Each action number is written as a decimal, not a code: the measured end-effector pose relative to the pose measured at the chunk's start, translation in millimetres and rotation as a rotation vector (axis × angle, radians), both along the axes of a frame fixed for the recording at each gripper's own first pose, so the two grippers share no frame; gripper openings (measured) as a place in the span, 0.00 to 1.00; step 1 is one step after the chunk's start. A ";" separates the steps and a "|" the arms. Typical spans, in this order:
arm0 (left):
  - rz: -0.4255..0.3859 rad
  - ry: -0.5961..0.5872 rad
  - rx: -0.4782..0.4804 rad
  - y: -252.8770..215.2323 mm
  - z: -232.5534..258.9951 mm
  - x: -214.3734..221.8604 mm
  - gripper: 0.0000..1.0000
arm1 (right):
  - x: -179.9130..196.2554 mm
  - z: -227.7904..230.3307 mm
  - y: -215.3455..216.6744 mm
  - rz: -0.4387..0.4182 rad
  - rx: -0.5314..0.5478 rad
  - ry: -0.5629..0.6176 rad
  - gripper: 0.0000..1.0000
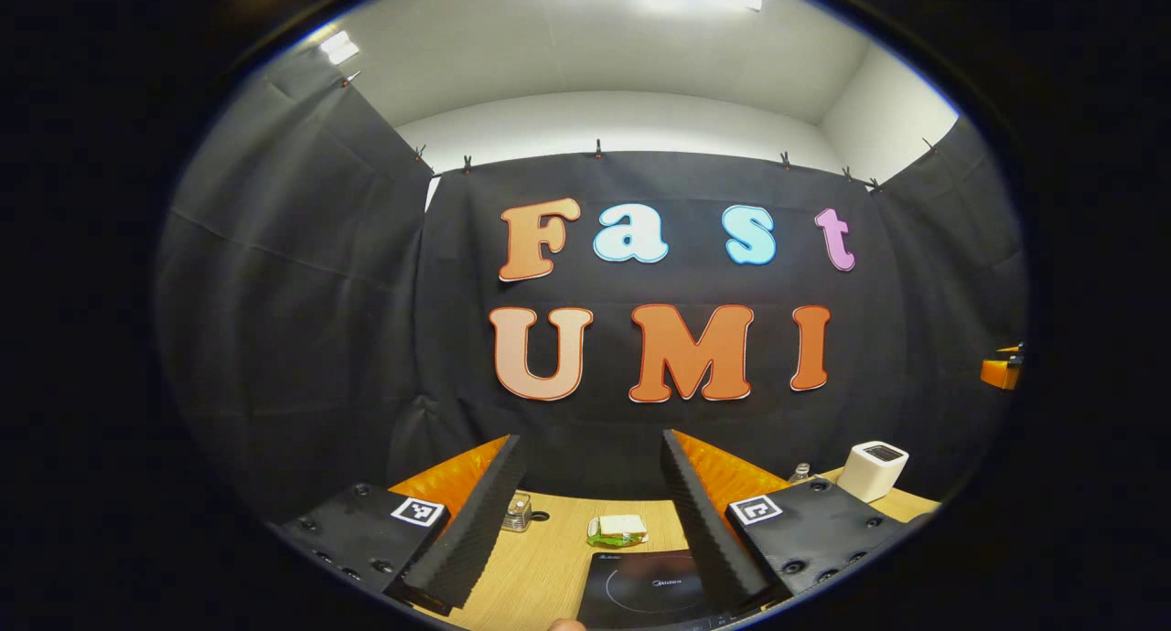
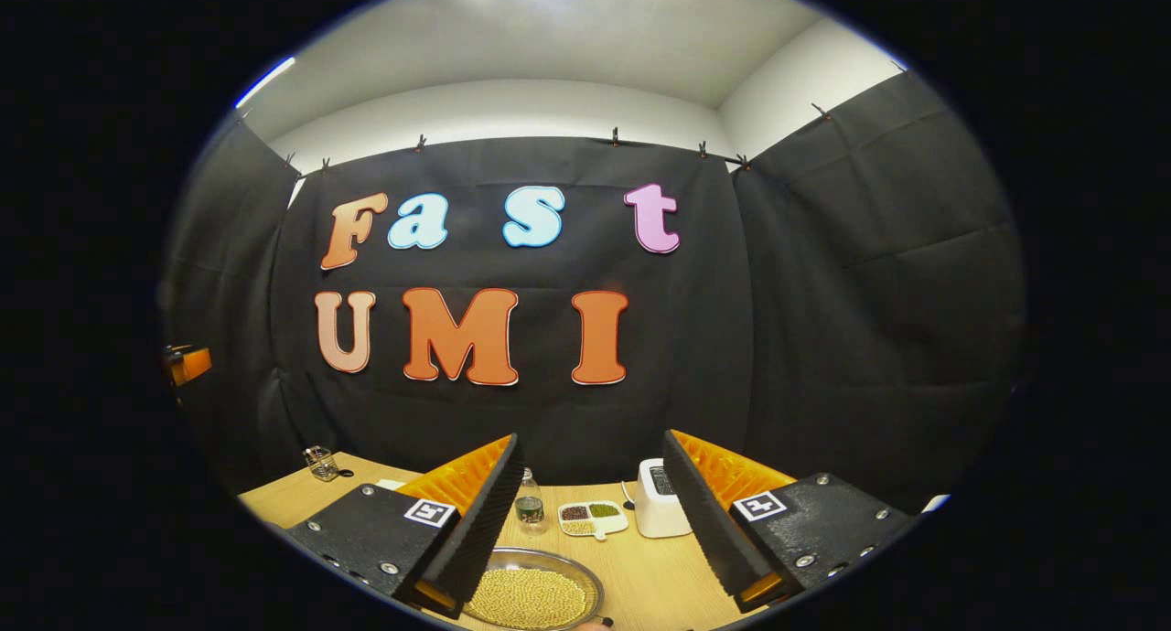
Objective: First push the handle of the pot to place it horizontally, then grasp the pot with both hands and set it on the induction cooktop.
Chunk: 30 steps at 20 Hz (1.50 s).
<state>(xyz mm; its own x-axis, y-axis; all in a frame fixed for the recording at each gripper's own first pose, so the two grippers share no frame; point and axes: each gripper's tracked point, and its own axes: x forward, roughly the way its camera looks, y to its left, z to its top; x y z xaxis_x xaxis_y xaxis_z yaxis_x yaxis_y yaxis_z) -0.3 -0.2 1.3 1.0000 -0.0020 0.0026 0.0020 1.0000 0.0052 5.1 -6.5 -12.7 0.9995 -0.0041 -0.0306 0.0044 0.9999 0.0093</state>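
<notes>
Presently, item one: my left gripper [image 1: 595, 512], fingers spread wide and holding nothing, raised level above the wooden table [image 1: 540, 558], I judge because no pushing has begun. Directly beyond its tips: the induction cooktop [image 1: 640, 590], bare and awaiting the pot; behind it a small green-and-white packet [image 1: 617, 530], a little glass jar [image 1: 517, 512], a white box-shaped appliance [image 1: 874, 471]. Item two: my right gripper [image 2: 590, 512], likewise agape and empty, poised over a metal dish of yellowish beans [image 2: 531, 594]; beyond, a small bottle [image 2: 528, 503], a divided sample tray [image 2: 592, 517]. Pot and its handle: whereabouts I cannot tell
</notes>
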 end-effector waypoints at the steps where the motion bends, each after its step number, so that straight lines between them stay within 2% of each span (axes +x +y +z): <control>1: -0.001 -0.001 0.001 -0.3 0.5 -0.1 0.99 | 0.4 -1.7 -0.3 0.002 0.003 0.005 0.95; 6: 0.000 0.000 0.002 -0.2 -0.2 -0.2 0.99 | 2.2 -14.9 -6.4 0.003 0.021 0.032 0.93; 11: 0.006 0.006 0.002 2.6 -1.7 0.5 0.99 | -1.5 -35.2 -10.5 0.003 0.038 0.072 0.71; 16: 0.009 0.012 -0.005 3.1 -3.8 0.4 0.98 | -9.6 -75.4 -0.6 0.024 0.002 0.165 0.60; 21: -0.001 0.015 -0.010 -0.9 -4.7 -1.4 0.98 | -21.5 -115.8 5.1 0.048 -0.024 0.256 0.41; 30: 0.020 0.018 0.002 8.1 -6.2 -5.5 0.99 | -38.6 -197.9 10.2 0.056 -0.042 0.450 0.15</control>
